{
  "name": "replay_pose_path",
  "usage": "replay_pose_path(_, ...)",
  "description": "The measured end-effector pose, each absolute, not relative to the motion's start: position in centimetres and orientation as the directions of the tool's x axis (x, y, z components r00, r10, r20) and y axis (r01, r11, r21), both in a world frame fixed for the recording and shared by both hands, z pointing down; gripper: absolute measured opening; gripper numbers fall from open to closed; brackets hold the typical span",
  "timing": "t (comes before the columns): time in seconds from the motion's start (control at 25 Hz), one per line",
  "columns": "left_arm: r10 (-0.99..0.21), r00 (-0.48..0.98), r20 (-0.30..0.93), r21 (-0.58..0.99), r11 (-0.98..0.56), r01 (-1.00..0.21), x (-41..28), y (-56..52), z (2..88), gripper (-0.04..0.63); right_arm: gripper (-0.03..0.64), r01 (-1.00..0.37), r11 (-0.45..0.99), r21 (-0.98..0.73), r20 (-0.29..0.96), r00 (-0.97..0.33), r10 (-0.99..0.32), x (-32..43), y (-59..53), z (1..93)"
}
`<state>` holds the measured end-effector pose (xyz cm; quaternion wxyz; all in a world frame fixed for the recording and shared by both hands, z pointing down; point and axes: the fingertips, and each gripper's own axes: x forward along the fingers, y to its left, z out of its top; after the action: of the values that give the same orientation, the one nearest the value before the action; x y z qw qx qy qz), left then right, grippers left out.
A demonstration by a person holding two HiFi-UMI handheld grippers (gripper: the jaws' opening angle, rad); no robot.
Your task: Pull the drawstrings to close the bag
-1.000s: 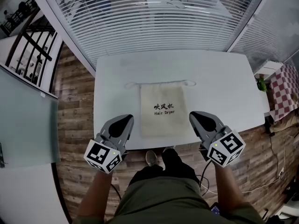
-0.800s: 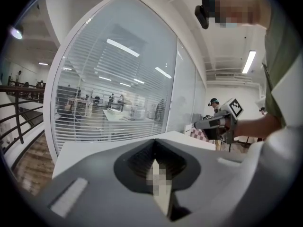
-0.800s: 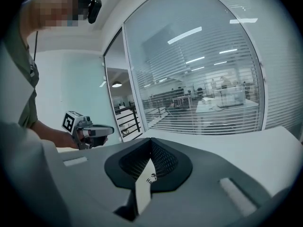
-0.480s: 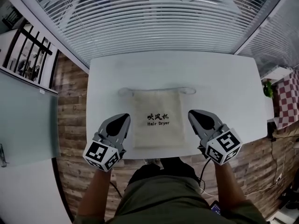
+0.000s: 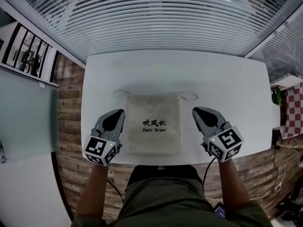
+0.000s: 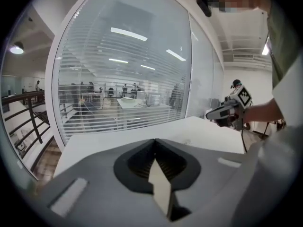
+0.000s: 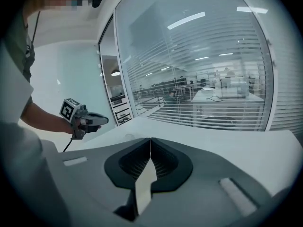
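Observation:
A cream drawstring bag (image 5: 154, 126) printed "Hair Dryer" lies flat on the white table (image 5: 227, 79), its mouth at the far side. Thin drawstring loops stick out at its top left corner (image 5: 119, 93) and top right corner (image 5: 190, 96). My left gripper (image 5: 120, 112) hovers beside the bag's left edge and my right gripper (image 5: 196, 110) beside its right edge. Both are shut with nothing between the jaws. In the left gripper view the closed jaws (image 6: 155, 142) point over the tabletop toward the right gripper (image 6: 227, 111). The right gripper view shows closed jaws (image 7: 150, 139) and the left gripper (image 7: 83, 119).
A glass wall with horizontal blinds (image 5: 156, 22) stands just behind the table's far edge. Wooden floor (image 5: 68, 89) shows to the left and right of the table. The person's legs (image 5: 156, 197) are at the table's near edge.
The person has stepped up to the table, so the bag sits lower in the head view. Both grippers now flank the bag over the tabletop. Both stay shut.

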<state>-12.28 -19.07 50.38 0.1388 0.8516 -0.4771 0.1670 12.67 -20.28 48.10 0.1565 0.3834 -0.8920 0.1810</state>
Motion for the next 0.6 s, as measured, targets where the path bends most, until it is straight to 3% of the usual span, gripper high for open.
replay_pose_path(0.32, -0.742, 0.454, 0.492, 0.01, -0.517, -0.856, -14.0, -21.5, 54.1, 0.032, 0.012, -0.732, 0.658, -0.178, 0.47, -0.65, -0.597, 13.5, -22.8, 51.8)
replay_pose_path(0.6, -0.678, 0.448, 0.583, -0.081, -0.597, -0.798, -15.6, -23.7, 58.6, 0.064, 0.03, -0.701, 0.711, -0.049, 0.559, -0.609, -0.563, 13.9, -25.0, 56.4)
